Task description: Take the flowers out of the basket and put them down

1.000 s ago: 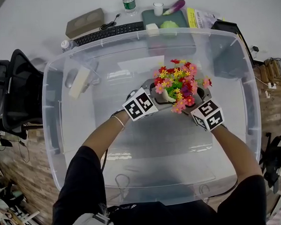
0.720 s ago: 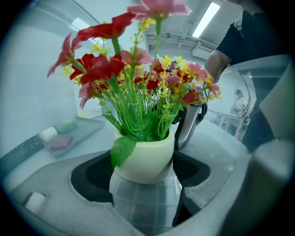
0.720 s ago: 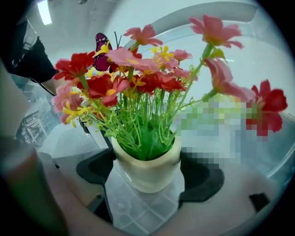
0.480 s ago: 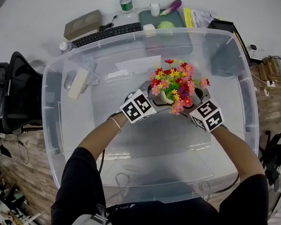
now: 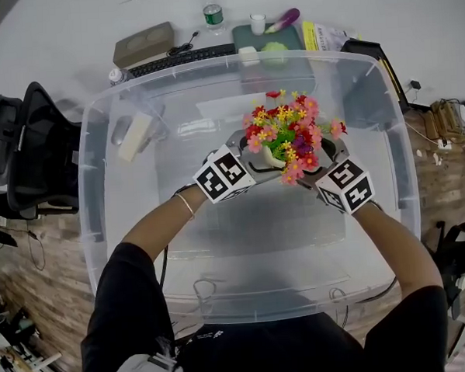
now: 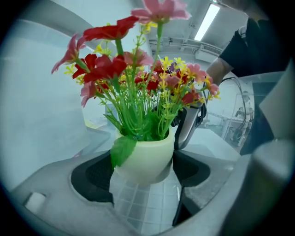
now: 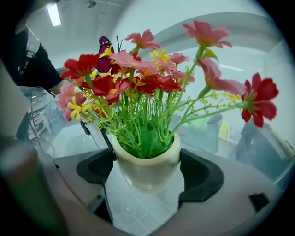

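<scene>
A bunch of red, pink and yellow artificial flowers (image 5: 288, 132) stands in a small cream pot (image 5: 272, 160). The pot is held inside a large clear plastic bin (image 5: 234, 61), above its floor. My left gripper (image 5: 250, 158) is shut on the pot from the left and my right gripper (image 5: 323, 156) from the right. In the left gripper view the pot (image 6: 147, 159) sits between the dark pads, with the right gripper's finger (image 6: 189, 122) behind it. The right gripper view shows the pot (image 7: 147, 168) pinched between both pads, flowers (image 7: 147, 78) filling the view.
Under and behind the bin is a white desk with a black keyboard (image 5: 183, 58), a brown box (image 5: 143, 44), a bottle (image 5: 213, 13) and a green mat (image 5: 271, 38). A black office chair (image 5: 28, 149) stands at the left. The bin's walls surround both grippers.
Both grippers and the flower pot have shifted slightly left and up in the head view, and the flowers stand a little higher. The hold on the pot is unchanged.
</scene>
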`<action>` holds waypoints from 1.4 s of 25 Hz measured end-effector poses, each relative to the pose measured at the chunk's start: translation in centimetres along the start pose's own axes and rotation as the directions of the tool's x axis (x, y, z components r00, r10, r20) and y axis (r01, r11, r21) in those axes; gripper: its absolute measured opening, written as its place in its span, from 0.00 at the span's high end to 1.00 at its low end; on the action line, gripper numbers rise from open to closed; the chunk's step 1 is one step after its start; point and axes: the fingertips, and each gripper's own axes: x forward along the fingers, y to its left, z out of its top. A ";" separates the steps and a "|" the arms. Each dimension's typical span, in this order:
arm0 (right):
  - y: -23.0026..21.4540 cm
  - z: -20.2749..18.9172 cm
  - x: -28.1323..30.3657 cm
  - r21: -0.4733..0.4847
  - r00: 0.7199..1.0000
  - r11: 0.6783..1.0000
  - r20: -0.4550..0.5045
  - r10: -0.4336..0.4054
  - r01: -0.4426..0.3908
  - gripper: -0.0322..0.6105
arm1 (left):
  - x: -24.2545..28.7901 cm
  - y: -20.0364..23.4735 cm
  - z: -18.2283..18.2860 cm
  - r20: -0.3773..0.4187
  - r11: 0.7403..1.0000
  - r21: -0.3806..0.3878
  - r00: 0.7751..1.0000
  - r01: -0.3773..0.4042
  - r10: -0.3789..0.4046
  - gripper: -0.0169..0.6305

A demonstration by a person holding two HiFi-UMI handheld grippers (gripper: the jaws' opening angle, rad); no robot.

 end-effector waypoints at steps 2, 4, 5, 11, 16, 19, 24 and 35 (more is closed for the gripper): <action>0.3 0.6 -0.4 -0.018 1.000 1.000 0.002 0.005 -0.005 0.25 | -0.5 -0.3 0.4 0.004 1.000 -0.010 1.000 -0.011 0.011 0.37; 0.7 1.2 -0.8 -0.030 1.000 1.000 0.007 0.007 -0.007 0.25 | -1.0 -0.4 0.9 0.004 1.000 -0.009 1.000 -0.023 0.023 0.37; 0.8 1.5 -1.0 -0.033 1.000 0.999 0.013 0.009 -0.009 0.25 | -1.4 -0.5 1.1 0.004 1.000 -0.005 1.000 -0.029 0.029 0.37; 1.7 3.5 -2.0 -0.049 0.999 0.999 0.051 0.017 -0.014 0.25 | -3.3 -0.8 2.8 0.013 0.998 0.024 0.998 -0.061 0.061 0.37; 2.4 5.5 -3.4 -0.064 0.995 0.998 0.101 0.019 -0.012 0.25 | -5.0 -1.2 4.7 0.023 0.994 0.063 0.996 -0.091 0.090 0.37; 2.9 6.4 -4.1 -0.086 0.993 0.996 0.115 0.024 -0.014 0.25 | -5.9 -1.5 5.5 0.031 0.990 0.075 0.993 -0.116 0.114 0.37; 3.8 7.2 -5.3 -0.099 0.991 0.995 0.135 0.028 -0.015 0.25 | -7.0 -2.5 6.5 0.027 0.986 0.092 0.990 -0.137 0.136 0.37; 5.1 9.1 -8.0 -0.153 0.985 0.988 0.168 0.042 -0.016 0.25 | -8.8 -4.2 9.0 0.014 0.975 0.111 0.982 -0.191 0.191 0.37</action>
